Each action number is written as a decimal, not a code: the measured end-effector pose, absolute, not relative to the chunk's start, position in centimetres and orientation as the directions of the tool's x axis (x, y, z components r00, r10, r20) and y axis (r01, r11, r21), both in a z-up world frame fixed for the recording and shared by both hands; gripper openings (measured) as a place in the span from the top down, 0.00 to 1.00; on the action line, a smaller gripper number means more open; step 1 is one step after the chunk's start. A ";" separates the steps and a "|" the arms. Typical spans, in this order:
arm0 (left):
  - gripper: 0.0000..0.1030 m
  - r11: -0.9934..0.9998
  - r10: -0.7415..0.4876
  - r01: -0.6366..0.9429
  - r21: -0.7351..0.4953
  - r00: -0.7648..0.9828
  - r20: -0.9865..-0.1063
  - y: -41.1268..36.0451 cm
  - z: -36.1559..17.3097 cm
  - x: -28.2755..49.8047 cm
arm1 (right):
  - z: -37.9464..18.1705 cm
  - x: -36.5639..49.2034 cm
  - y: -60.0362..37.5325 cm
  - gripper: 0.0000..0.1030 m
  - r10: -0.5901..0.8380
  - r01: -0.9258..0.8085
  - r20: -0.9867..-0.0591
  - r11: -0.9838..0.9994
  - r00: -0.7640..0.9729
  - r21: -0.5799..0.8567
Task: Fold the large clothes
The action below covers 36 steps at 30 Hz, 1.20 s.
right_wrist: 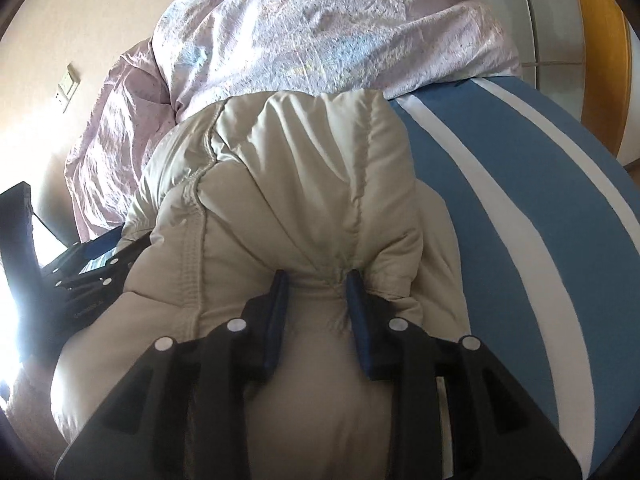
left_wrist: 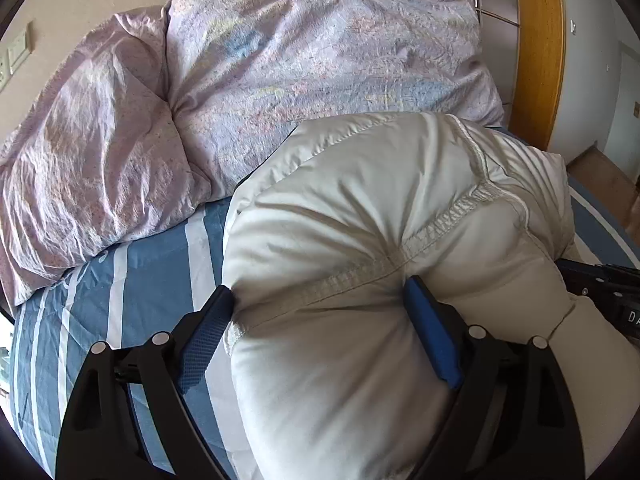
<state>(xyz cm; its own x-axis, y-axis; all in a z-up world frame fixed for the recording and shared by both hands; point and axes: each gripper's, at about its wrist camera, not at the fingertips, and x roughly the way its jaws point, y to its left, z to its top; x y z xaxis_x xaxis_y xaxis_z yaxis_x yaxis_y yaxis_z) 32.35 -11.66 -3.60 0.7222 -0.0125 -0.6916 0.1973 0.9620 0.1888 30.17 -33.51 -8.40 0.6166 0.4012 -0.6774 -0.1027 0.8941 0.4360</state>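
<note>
A puffy white down jacket (left_wrist: 360, 216) lies bunched on the blue-and-white striped bed. My left gripper (left_wrist: 320, 292) is closed around a thick fold of it, with blue pads on either side of a stitched seam. In the right wrist view the same jacket (right_wrist: 288, 184) looks beige, and my right gripper (right_wrist: 316, 280) pinches a gathered fold tightly between its blue pads. The left gripper's black body (right_wrist: 80, 276) shows at the left edge of the right wrist view. The right gripper's body (left_wrist: 600, 284) shows at the right edge of the left wrist view.
A crumpled lilac floral duvet (left_wrist: 280, 64) is heaped at the far side of the bed, touching the jacket. The striped bedsheet (left_wrist: 152, 272) is bare at the left and also shows in the right wrist view (right_wrist: 500, 208). A wooden door frame (left_wrist: 536, 52) stands at the right.
</note>
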 end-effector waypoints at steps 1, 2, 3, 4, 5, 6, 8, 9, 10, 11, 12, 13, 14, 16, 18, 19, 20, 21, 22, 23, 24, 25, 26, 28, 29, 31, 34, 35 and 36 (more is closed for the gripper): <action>0.15 0.962 -0.002 0.187 0.199 0.732 -0.681 -11.8 -3.7 32.3 | -8.5 30.3 -33.6 0.70 0.402 -0.101 -0.678 0.893 0.616 0.438; 0.14 0.962 0.004 0.183 0.203 0.731 -0.682 -11.8 -3.8 32.2 | -8.5 30.4 -33.5 0.70 0.398 -0.100 -0.681 0.896 0.615 0.433; 0.14 0.962 0.014 0.172 0.210 0.741 -0.671 -11.8 -3.9 32.0 | -8.5 30.5 -33.5 0.70 0.393 -0.097 -0.684 0.898 0.615 0.429; 0.14 0.961 0.026 0.161 0.223 0.752 -0.658 -11.9 -4.0 31.7 | -8.5 30.4 -33.5 0.70 0.387 -0.093 -0.687 0.901 0.614 0.425; 0.14 0.955 0.050 0.149 0.258 0.774 -0.631 -12.2 -3.9 31.2 | -8.3 30.4 -33.3 0.70 0.378 -0.086 -0.697 0.905 0.609 0.416; 0.14 0.952 0.056 0.146 0.269 0.782 -0.621 -12.2 -3.8 30.9 | -8.0 30.4 -33.2 0.70 0.367 -0.078 -0.714 0.912 0.596 0.404; 0.14 0.960 0.023 0.156 0.231 0.783 -0.622 -11.3 -2.8 30.1 | -6.8 30.2 -33.2 0.68 0.340 -0.056 -0.749 0.925 0.568 0.377; 0.14 0.972 -0.017 0.163 0.169 0.768 -0.640 -10.4 -2.3 29.8 | -6.0 29.9 -33.3 0.66 0.330 -0.056 -0.762 0.930 0.556 0.362; 0.14 0.981 -0.073 0.172 0.085 0.747 -0.661 -9.3 -1.7 29.6 | -5.1 29.5 -33.6 0.52 0.339 -0.067 -0.761 0.929 0.553 0.365; 0.14 0.983 -0.153 0.180 -0.032 0.716 -0.681 -7.6 -1.1 29.4 | -4.5 29.1 -33.9 0.28 0.353 -0.075 -0.752 0.923 0.557 0.378; 0.13 0.977 -0.208 0.181 -0.113 0.689 -0.694 -6.2 -0.7 29.4 | -3.7 28.5 -34.6 0.18 0.369 -0.081 -0.734 0.915 0.570 0.396; 0.12 0.970 -0.243 0.181 -0.163 0.672 -0.700 -5.2 -0.7 29.3 | -3.2 28.2 -35.1 0.09 0.377 -0.084 -0.724 0.910 0.578 0.407; 0.12 0.957 -0.291 0.186 -0.225 0.647 -0.705 -3.9 -0.7 29.2 | -2.7 28.0 -35.9 0.06 0.393 -0.081 -0.716 0.900 0.577 0.428; 0.11 0.951 -0.307 0.176 -0.253 0.628 -0.715 -2.6 -1.0 29.1 | -2.6 28.0 -37.4 0.02 0.430 -0.060 -0.707 0.873 0.562 0.483; 0.11 0.958 -0.287 0.177 -0.227 0.636 -0.716 -2.1 -1.2 28.6 | -3.4 28.4 -38.9 0.02 0.454 -0.017 -0.716 0.850 0.531 0.526; 0.09 0.961 -0.275 0.181 -0.207 0.642 -0.715 -2.0 -1.3 28.4 | -3.9 28.7 -39.2 0.02 0.450 0.003 -0.730 0.850 0.515 0.527; 0.09 0.963 -0.270 0.185 -0.198 0.646 -0.714 -2.2 -1.3 28.3 | -4.6 29.0 -39.6 0.02 0.450 0.028 -0.746 0.848 0.491 0.530; 0.09 0.964 -0.267 0.189 -0.188 0.648 -0.713 -2.2 -1.2 28.2 | -5.1 29.3 -39.9 0.02 0.464 0.034 -0.745 0.838 0.479 0.544; 0.08 0.964 -0.264 0.193 -0.182 0.651 -0.712 -2.3 -1.2 28.2 | -5.6 29.5 -40.2 0.02 0.486 0.039 -0.736 0.822 0.471 0.568; 0.07 0.965 -0.262 0.198 -0.175 0.652 -0.711 -2.5 -1.1 28.1 | -6.3 29.8 -40.5 0.02 0.518 0.049 -0.722 0.797 0.459 0.602; 0.06 0.964 -0.263 0.203 -0.171 0.653 -0.710 -2.6 -1.0 28.1 | -7.0 30.1 -40.8 0.02 0.549 0.059 -0.709 0.772 0.443 0.633; 0.04 0.963 -0.266 0.208 -0.169 0.652 -0.710 -2.8 -1.0 28.1 | -7.6 30.4 -41.0 0.02 0.571 0.074 -0.703 0.752 0.425 0.655; 0.04 0.963 -0.267 0.210 -0.169 0.651 -0.711 -2.9 -1.0 28.1 | -8.1 30.6 -41.2 0.02 0.580 0.085 -0.701 0.743 0.415 0.664; 0.03 0.961 -0.274 0.220 -0.170 0.649 -0.710 -3.1 -1.1 28.1 | -9.0 31.0 -41.5 0.02 0.593 0.106 -0.699 0.728 0.400 0.678; 0.02 0.960 -0.276 0.225 -0.168 0.649 -0.709 -3.3 -1.1 28.1 | -9.3 31.1 -41.6 0.02 0.600 0.109 -0.696 0.721 0.396 0.684; 0.02 0.958 -0.282 0.233 -0.169 0.647 -0.708 -3.5 -1.1 28.2 | -10.0 31.4 -41.8 0.02 0.624 0.118 -0.683 0.699 0.381 0.705; 0.01 0.952 -0.301 0.244 -0.184 0.637 -0.709 -3.8 -1.1 28.4 | -10.7 31.7 -41.6 0.02 0.652 0.114 -0.666 0.678 0.362 0.726; 0.01 0.950 -0.307 0.248 -0.189 0.634 -0.710 -3.9 -1.2 28.4 | -10.8 31.8 -41.5 0.02 0.659 0.112 -0.662 0.674 0.357 0.730; 0.01 0.946 -0.319 0.255 -0.200 0.628 -0.710 -4.0 -1.3 28.5 | -10.9 31.9 -41.4 0.02 0.668 0.110 -0.657 0.667 0.349 0.737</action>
